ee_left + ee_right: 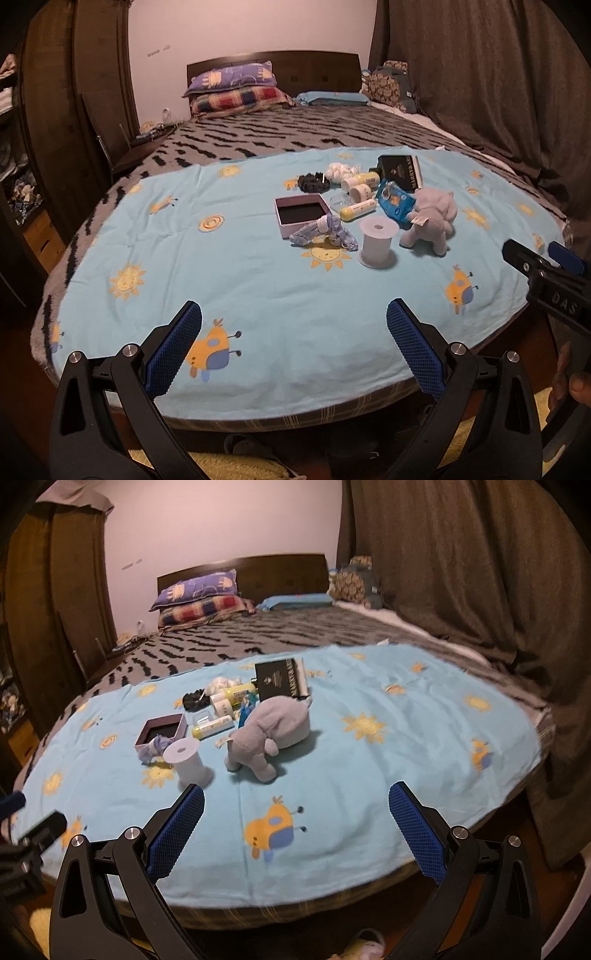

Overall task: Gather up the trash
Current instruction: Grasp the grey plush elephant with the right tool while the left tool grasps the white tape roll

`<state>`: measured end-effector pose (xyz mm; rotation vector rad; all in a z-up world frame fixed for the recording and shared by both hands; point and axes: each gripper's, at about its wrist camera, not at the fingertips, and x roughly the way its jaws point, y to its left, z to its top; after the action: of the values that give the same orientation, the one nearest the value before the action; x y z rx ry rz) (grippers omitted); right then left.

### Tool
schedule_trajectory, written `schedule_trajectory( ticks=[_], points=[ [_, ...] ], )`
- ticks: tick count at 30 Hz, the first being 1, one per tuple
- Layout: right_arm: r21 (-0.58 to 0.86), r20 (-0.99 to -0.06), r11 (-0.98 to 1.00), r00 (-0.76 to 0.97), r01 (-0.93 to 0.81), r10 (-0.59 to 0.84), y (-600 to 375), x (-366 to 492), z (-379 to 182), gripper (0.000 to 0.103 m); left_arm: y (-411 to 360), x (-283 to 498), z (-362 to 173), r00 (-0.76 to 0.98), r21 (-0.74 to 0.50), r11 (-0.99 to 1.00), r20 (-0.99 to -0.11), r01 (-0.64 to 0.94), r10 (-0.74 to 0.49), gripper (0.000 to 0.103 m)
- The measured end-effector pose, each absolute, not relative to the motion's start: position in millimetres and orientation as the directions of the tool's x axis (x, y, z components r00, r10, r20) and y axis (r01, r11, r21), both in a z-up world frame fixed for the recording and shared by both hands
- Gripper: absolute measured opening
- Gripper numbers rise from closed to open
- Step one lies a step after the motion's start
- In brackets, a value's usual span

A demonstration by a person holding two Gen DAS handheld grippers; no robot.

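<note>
**Nothing collected yet: pile untouched on bed, both claws empty**

Two claws poised at the near edge of the bed (258, 140), spread wide and grasping nothing. Left claw (293, 347) hanging over the blue sheet (258, 280), well short of the clutter. Right claw (295, 827) likewise released, nearer the pile, with the spool (186, 762) just beyond its left finger.

All items gathered in one cluster mid-sheet: open box (301, 214), crumpled patterned wrapper (325, 234) touching the box's front corner, white spool beside it, plush elephant (432, 218) standing to the right, yellow tubes (358, 210), blue packet (395, 201), black scrunchie (314, 182), cotton balls (341, 171) and a dark book (400, 171) propped at the back.

No bin or bag visible in either view, so drop-off point unknown. Judging by the scene, task at its very start: nothing lifted, nothing sorted. Likely trash candidates, as a guess only: the crumpled wrapper and perhaps the blue packet; plush, book and scrunchie probably keepers. Remaining work, then: reach in, pick out each scrap without dragging neighbours, carry it off.
</note>
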<state>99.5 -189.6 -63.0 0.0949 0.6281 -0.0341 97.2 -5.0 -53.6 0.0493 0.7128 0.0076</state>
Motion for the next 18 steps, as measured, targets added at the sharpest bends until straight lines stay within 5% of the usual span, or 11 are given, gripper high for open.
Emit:
schedule_trajectory(
  ticks=[12,18],
  points=[
    [0.157,-0.669,0.987,0.731,-0.041,0.137,-179.0,176.4,-109.8,0.065,-14.1,154.1,-90.8,0.705,0.027,0.996,-0.708,0.083,-0.04,0.095],
    [0.179,-0.684,0.979,0.704,-0.093,0.192,-164.1,200.0,-119.4,0.063,-14.0,169.8,-102.1,0.684,0.043,0.995,-0.728,0.088,-0.029,0.093]
  ],
)
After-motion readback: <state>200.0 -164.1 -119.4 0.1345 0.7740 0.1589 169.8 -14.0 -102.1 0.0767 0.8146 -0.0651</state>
